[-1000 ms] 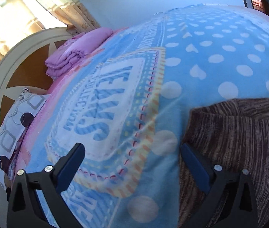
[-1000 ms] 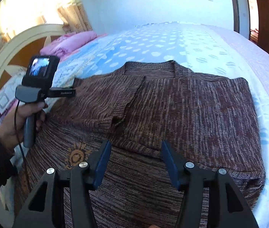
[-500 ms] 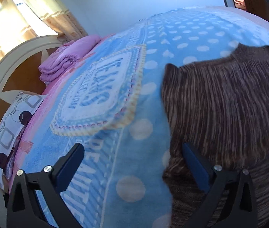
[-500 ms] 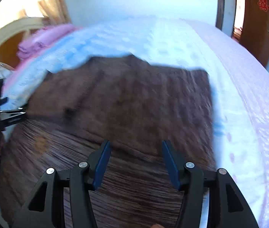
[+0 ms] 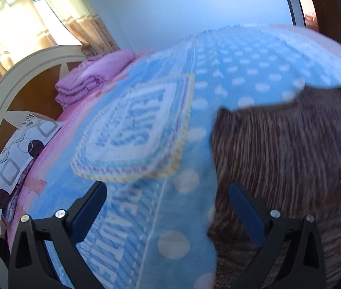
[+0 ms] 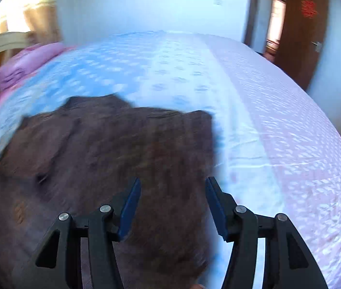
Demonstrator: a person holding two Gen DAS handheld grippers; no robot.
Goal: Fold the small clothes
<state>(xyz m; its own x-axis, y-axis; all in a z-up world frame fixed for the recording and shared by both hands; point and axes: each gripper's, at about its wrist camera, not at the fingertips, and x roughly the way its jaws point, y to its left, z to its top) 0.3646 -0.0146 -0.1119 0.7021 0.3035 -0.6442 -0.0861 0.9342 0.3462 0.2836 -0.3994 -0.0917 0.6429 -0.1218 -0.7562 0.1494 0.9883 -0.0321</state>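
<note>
A brown knitted sweater (image 6: 112,159) lies flat on the blue dotted blanket (image 6: 112,79), its left sleeve folded across the body. In the left wrist view the sweater (image 5: 290,154) fills the right side. My left gripper (image 5: 168,207) is open and empty, over the blanket at the sweater's left edge. My right gripper (image 6: 171,204) is open and empty above the sweater's right part, near its right edge. The right view is blurred by motion.
A folded purple cloth (image 5: 90,82) and a patterned pillow (image 5: 16,168) lie by the cream headboard (image 5: 4,91) at the left. A pinkish-white sheet (image 6: 290,144) covers the bed to the right of the blanket. A brown door (image 6: 300,36) stands far right.
The right gripper has swung to the right, over the sweater's right side. The left gripper has pulled back and turned right, so more sweater shows. Both stayed open.
</note>
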